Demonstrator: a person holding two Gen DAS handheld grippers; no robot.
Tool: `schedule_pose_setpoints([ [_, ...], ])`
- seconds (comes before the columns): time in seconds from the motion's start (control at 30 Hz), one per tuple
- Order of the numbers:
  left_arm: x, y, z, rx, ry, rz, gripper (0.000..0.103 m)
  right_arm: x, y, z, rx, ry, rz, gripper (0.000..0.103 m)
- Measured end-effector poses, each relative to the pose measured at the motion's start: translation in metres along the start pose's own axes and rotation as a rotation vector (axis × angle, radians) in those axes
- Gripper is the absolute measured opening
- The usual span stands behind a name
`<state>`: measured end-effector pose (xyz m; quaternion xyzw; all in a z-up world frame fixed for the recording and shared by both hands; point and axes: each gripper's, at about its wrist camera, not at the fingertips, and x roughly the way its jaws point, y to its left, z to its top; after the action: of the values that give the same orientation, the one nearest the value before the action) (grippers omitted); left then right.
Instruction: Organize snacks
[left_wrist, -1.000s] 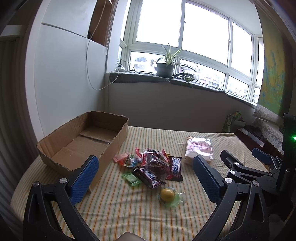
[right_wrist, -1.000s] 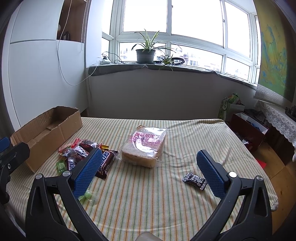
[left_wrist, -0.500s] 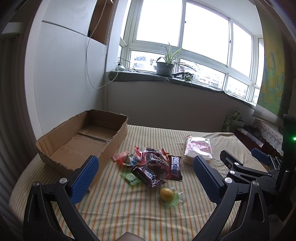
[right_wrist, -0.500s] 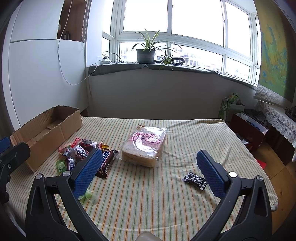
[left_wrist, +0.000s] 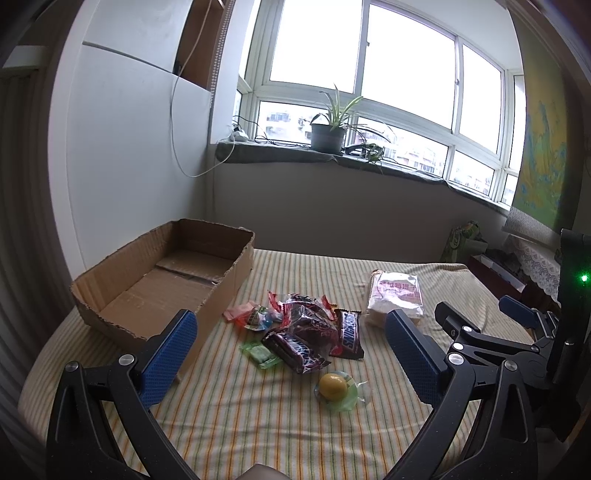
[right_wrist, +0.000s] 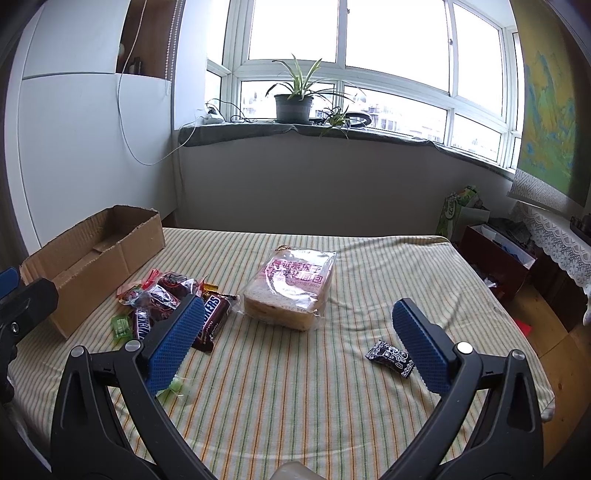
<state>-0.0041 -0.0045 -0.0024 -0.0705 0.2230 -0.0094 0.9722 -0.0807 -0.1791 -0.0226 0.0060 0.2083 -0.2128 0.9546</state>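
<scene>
An empty cardboard box (left_wrist: 173, 280) (right_wrist: 92, 258) sits at the table's left. Beside it lies a pile of wrapped snacks (left_wrist: 299, 325) (right_wrist: 162, 295) with Snickers bars (left_wrist: 349, 330) (right_wrist: 212, 317), a green candy (left_wrist: 260, 354) and a round yellow sweet (left_wrist: 333, 386). A bagged bread loaf (left_wrist: 397, 295) (right_wrist: 293, 284) lies mid-table. A small black packet (right_wrist: 389, 358) rests near the right pad. My left gripper (left_wrist: 291, 358) hovers open, short of the pile. My right gripper (right_wrist: 299, 347) is open too, short of the loaf, and its fingers (left_wrist: 480, 332) show in the left wrist view.
A striped cloth covers the table (right_wrist: 295, 406). Behind it a windowsill carries a potted plant (right_wrist: 293, 99) and cables. Bags and a red box (right_wrist: 495, 254) stand on the floor to the right, past the table edge.
The left wrist view has drifted very slightly, so the box and pile sit a touch lower left. Both grippers stay open and no snack has moved.
</scene>
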Motion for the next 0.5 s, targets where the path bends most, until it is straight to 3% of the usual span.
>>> schedule_pose_setpoints([
  [0.5,0.0039,0.0037,-0.0032,0.008,0.022,-0.012,0.101,0.0049,0.0061,-0.0030,-0.050,0.009,-0.017,0.103],
])
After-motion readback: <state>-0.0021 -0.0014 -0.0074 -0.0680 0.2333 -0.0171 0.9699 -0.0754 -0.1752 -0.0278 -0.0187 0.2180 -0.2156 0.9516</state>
